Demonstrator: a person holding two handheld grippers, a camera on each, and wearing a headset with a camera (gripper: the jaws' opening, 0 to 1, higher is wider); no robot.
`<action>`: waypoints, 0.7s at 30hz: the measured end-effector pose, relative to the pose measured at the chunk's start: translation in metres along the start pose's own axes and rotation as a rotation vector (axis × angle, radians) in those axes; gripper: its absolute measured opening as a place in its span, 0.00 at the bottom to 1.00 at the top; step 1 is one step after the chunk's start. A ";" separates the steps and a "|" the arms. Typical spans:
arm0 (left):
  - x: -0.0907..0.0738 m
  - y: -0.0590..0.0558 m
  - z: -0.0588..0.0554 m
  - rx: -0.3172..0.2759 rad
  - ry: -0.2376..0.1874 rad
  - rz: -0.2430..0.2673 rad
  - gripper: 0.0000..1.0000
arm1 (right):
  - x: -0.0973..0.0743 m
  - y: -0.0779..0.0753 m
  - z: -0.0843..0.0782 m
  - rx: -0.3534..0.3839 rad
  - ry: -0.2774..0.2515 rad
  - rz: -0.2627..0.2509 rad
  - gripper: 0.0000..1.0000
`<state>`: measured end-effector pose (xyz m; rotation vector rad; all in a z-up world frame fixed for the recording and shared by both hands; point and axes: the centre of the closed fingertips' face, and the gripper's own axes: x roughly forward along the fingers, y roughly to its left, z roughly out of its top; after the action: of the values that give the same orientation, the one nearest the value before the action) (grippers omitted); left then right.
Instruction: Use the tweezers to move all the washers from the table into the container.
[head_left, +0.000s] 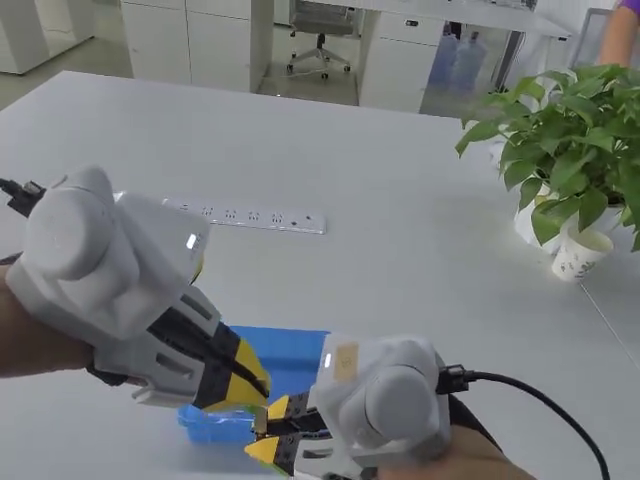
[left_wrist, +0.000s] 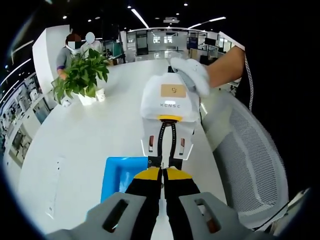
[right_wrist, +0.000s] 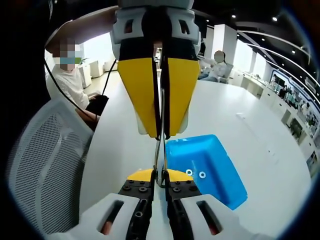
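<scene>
Two washers (right_wrist: 189, 172) in blue container (right_wrist: 225, 181); tweezers (right_wrist: 159, 152) barely discernible.

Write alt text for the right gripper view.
The right gripper from below and the left gripper from above both clamp thin tweezers over a white table. Beside them, a blue container holds two washers.

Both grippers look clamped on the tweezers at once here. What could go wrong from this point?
1. The tweezers are pinched by the left gripper and the right gripper, tip to tip. If one releases before the other holds firmly, the thin tool may slip or swing out.
2. This happens right beside the blue container, which holds two washers. A dropped tool or a nudge could jolt it.
</scene>
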<state>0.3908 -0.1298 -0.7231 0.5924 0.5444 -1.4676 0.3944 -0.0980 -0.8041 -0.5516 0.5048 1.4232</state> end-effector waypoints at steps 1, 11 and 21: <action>-0.001 0.002 0.000 0.001 0.001 0.003 0.05 | 0.000 -0.003 0.002 -0.001 -0.004 0.000 0.09; -0.008 0.026 -0.004 0.020 0.021 0.024 0.05 | 0.006 -0.027 0.009 -0.012 -0.017 -0.013 0.09; -0.004 0.042 -0.012 0.026 0.027 0.025 0.05 | 0.015 -0.043 0.004 -0.009 -0.012 -0.013 0.09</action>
<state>0.4324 -0.1184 -0.7273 0.6379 0.5382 -1.4464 0.4387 -0.0869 -0.8080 -0.5520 0.4843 1.4161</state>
